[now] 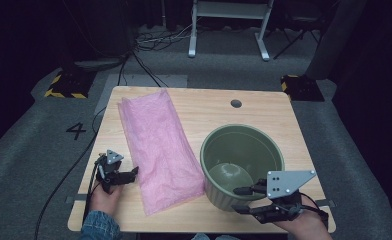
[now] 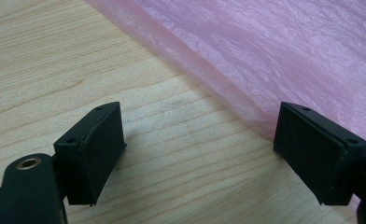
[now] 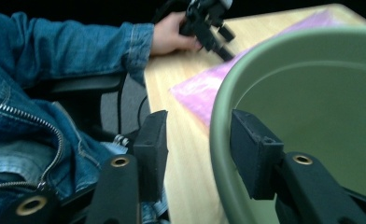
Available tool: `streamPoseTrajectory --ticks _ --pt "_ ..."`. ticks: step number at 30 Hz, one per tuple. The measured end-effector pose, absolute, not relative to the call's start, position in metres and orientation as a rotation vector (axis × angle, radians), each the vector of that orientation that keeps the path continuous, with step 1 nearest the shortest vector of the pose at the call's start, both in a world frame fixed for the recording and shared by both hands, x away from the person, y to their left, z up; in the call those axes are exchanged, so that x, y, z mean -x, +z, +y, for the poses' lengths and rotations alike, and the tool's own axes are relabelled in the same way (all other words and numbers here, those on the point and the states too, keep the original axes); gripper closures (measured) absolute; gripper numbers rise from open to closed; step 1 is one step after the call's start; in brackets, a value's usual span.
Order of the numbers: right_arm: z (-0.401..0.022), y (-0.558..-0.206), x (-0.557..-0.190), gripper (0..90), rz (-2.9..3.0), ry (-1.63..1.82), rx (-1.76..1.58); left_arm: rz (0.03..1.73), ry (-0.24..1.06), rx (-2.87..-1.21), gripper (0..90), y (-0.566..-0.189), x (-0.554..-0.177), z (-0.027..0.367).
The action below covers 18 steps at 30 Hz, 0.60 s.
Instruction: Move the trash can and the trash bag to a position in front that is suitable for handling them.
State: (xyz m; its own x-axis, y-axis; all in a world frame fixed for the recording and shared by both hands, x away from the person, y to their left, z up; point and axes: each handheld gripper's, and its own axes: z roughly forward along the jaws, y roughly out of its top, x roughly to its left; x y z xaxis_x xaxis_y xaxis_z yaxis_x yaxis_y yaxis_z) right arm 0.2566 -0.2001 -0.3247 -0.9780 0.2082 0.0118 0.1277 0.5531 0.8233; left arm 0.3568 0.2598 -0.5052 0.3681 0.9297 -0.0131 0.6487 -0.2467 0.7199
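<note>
Pot (image 1: 241, 162) rim straddled by right hand-held gripper (image 1: 245, 199), jaws apart, reaching level

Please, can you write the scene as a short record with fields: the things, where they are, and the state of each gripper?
surface: wooden table
bag: pink plastic bag, lying flat, left of the pot
pot: green pot, upright, nothing visible inside, near the right front edge
left gripper: left gripper, jaws open over bare wood beside the bag's edge, nothing between them
right gripper: right gripper, jaws open, astride the pot's near rim, one jaw inside, one outside; contact cannot be told
</note>
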Motion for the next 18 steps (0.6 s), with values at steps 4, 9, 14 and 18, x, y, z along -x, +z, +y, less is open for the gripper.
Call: streamPoseTrajectory --ticks 4,9,14,18 --pt "-0.215 -0.313 -0.259 50.1 2.575 1.454 -0.305 1.361 0.563 -1.990 16.1 -0.505 -0.357 0.260" --pt "-0.244 -0.297 -0.275 49.4 2.470 1.508 -0.419 1.360 0.564 -1.991 16.1 -0.505 -0.357 0.260" --pt "-0.274 -0.292 -0.299 48.3 2.384 1.490 -0.570 1.355 0.557 -1.993 16.0 -0.505 -0.357 0.260" --pt "-0.299 -0.297 -0.316 47.8 2.322 1.460 -0.693 1.350 0.554 -1.996 15.9 -0.505 -0.358 0.261"
